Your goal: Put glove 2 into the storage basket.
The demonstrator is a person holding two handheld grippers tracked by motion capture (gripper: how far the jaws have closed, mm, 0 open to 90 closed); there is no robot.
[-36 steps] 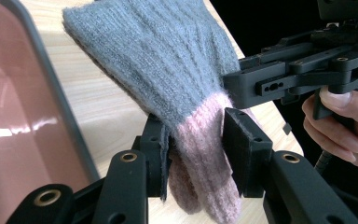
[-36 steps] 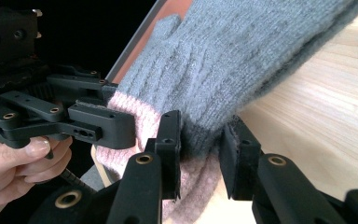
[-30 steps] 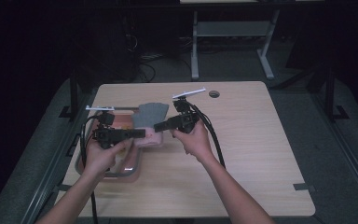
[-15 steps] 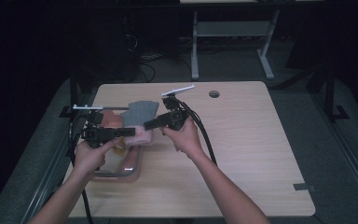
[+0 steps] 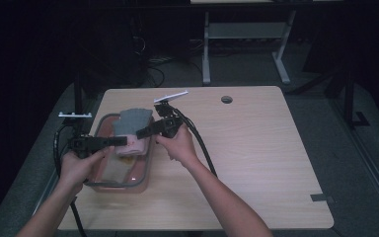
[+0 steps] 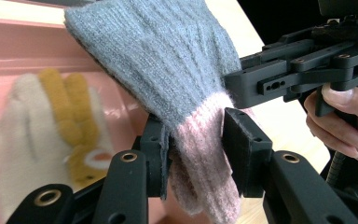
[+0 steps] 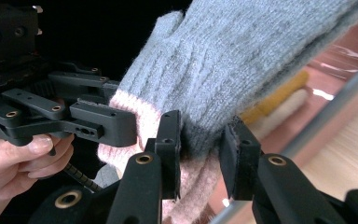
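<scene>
Pinched the grey knitted wool glove with the pale pink cuff (image 6: 158,60) from two sides. Clamped the pink cuff between the black pads of the left gripper (image 6: 200,140), and nipped the band where grey meets pink in the right gripper (image 7: 205,149), with both pairs of fingers drawn partway together on the wool, neither spread wide nor pressed pad to pad. Faced the two grippers toward each other across the cuff, with the grey body of the glove fanned out above and beyond the fingertips and a loose end of pink hanging below them. Carried the glove off the surface, just above the translucent pink plastic bin with the grey rim (image 5: 145,170) on the pale wooden table (image 5: 266,148). Spotted below and beyond the left fingers a cream knitted glove with mustard-yellow fingers (image 6: 23,140), flat on the bin floor. Read as the lowering of the grey glove into the bin. Best done with both hands moved together, so as not to stretch or twist the cuff between the pads; with the glove brought low over the bin floor before any release; with both pinches eased at once, so as not to leave the wool dangling from one side; and with the fingertips held clear of the rim and of the cream glove underneath.
</scene>
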